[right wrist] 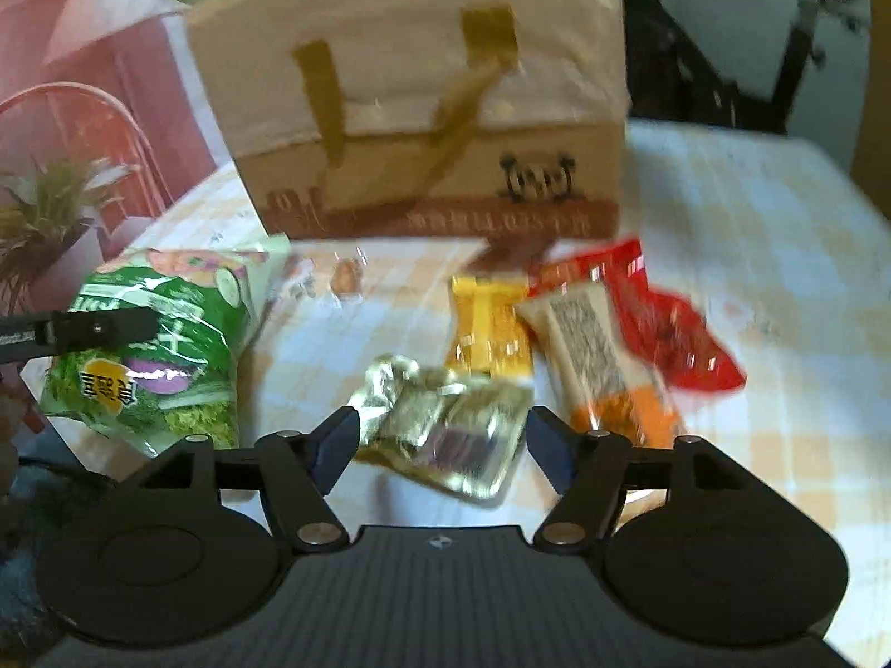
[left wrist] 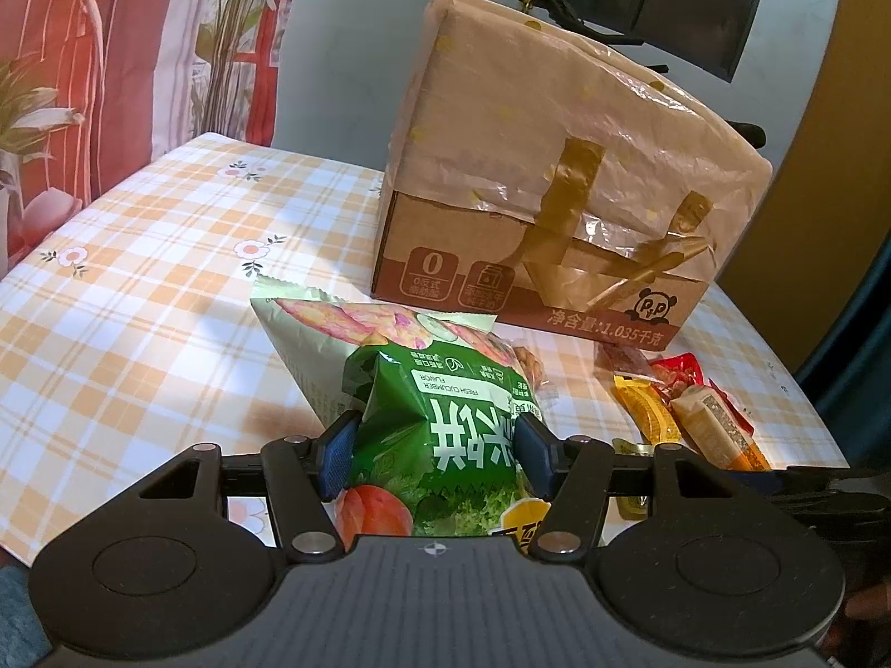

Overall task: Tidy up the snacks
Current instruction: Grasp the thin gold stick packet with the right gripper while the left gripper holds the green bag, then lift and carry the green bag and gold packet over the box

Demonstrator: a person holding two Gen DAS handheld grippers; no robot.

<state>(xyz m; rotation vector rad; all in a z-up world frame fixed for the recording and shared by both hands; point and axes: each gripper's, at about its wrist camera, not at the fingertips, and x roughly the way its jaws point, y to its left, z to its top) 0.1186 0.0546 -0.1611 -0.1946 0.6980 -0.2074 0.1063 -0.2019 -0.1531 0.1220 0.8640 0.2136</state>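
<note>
My left gripper [left wrist: 434, 445] is shut on a green cucumber-flavour chip bag [left wrist: 440, 423] and holds it over the checked table, in front of the paper-wrapped cardboard box [left wrist: 557, 178]. The same bag [right wrist: 156, 350] shows at the left of the right wrist view, with the left gripper's finger across it. My right gripper [right wrist: 440, 440] is open, its fingers on either side of a gold foil snack packet [right wrist: 445, 434]. That view is blurred, so I cannot tell if the pads touch the packet.
Small packets lie on the table [right wrist: 752, 256] in front of the box [right wrist: 423, 94]: a yellow one [right wrist: 490, 328], a beige-and-orange bar [right wrist: 596, 350] and a red one [right wrist: 668, 328]. A potted plant [right wrist: 50, 217] stands at the far left edge.
</note>
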